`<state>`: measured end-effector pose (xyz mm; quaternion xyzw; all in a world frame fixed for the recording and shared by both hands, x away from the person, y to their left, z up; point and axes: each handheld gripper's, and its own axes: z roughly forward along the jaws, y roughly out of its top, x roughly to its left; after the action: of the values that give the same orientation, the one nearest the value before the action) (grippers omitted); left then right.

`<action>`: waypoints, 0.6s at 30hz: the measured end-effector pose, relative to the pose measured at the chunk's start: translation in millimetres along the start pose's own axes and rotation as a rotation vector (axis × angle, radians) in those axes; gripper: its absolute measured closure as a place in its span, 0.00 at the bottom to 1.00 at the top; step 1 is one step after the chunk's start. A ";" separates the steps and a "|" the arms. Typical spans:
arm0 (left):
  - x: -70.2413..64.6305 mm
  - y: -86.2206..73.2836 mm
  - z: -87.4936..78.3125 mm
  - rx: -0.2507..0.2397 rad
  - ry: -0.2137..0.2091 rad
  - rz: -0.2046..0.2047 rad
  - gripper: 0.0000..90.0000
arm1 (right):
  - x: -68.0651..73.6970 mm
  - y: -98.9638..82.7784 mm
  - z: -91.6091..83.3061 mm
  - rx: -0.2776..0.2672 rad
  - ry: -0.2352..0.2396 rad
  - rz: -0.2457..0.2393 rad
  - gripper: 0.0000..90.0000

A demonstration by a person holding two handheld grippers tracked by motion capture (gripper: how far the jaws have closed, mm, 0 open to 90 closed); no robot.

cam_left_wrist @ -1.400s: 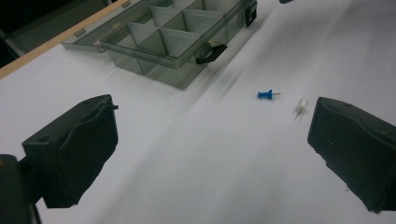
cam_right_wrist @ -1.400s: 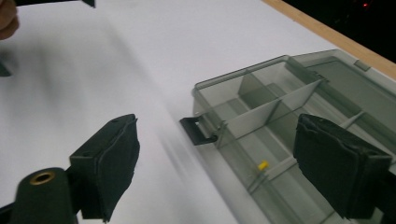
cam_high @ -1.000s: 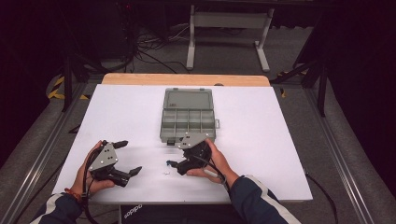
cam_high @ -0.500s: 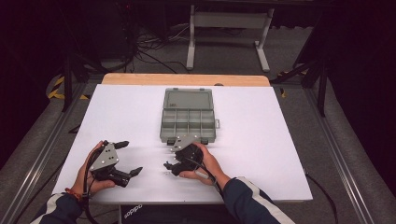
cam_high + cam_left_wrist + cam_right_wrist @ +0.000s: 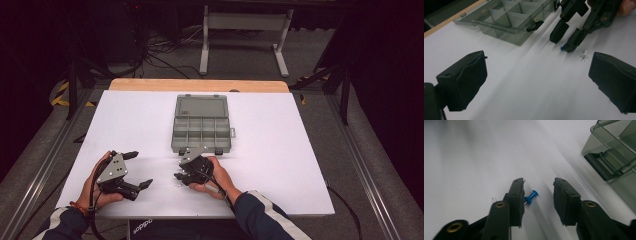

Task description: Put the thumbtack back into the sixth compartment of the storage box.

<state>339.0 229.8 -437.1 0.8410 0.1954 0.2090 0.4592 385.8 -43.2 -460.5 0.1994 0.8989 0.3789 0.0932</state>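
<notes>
Between the closing jaws of the right gripper (image 5: pixel 537 197), a blue pushpin (image 5: pixel 531 197), not yet pinched; left gripper (image 5: pixel 536 82) spread wide, its view adds a white pin (image 5: pixel 584 54).

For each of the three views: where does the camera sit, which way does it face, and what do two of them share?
High view: above the person's side, facing forward and down on the table; both hands and sleeves show.
Left gripper view: on the left gripper, looking along its open fingers across the table at the right gripper.
Right gripper view: on the right gripper, looking down at the blue pin between its fingers, which have just been closing.
Both gripper views share the pin and the box.
</notes>
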 end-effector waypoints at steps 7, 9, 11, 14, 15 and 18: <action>0.4 0.2 -1.0 -0.002 0.004 0.001 0.03 | 0.6 -1.2 -1.7 0.001 0.018 -0.018 0.87; 0.9 0.0 -1.5 -0.002 0.007 0.004 0.03 | 0.3 -1.4 -2.1 0.001 0.023 -0.020 0.87; 0.7 0.0 -1.4 -0.007 0.005 -0.005 0.03 | 0.1 -1.8 -2.3 -0.001 0.026 -0.016 0.87; 0.8 0.4 -2.0 -0.006 0.006 0.003 0.03 | -0.8 -2.0 -3.3 0.000 0.022 -0.017 0.87; 0.7 0.5 -2.4 -0.008 0.008 0.005 0.03 | -1.1 -1.9 -3.7 -0.001 0.019 -0.018 0.87; 1.0 0.5 -3.1 -0.012 0.006 -0.001 0.03 | -2.0 -1.2 -6.6 -0.008 0.018 -0.016 0.87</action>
<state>338.3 232.2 -435.0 0.8374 0.1958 0.2125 0.4639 385.2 -49.1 -456.7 0.1885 0.8997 0.3834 0.0891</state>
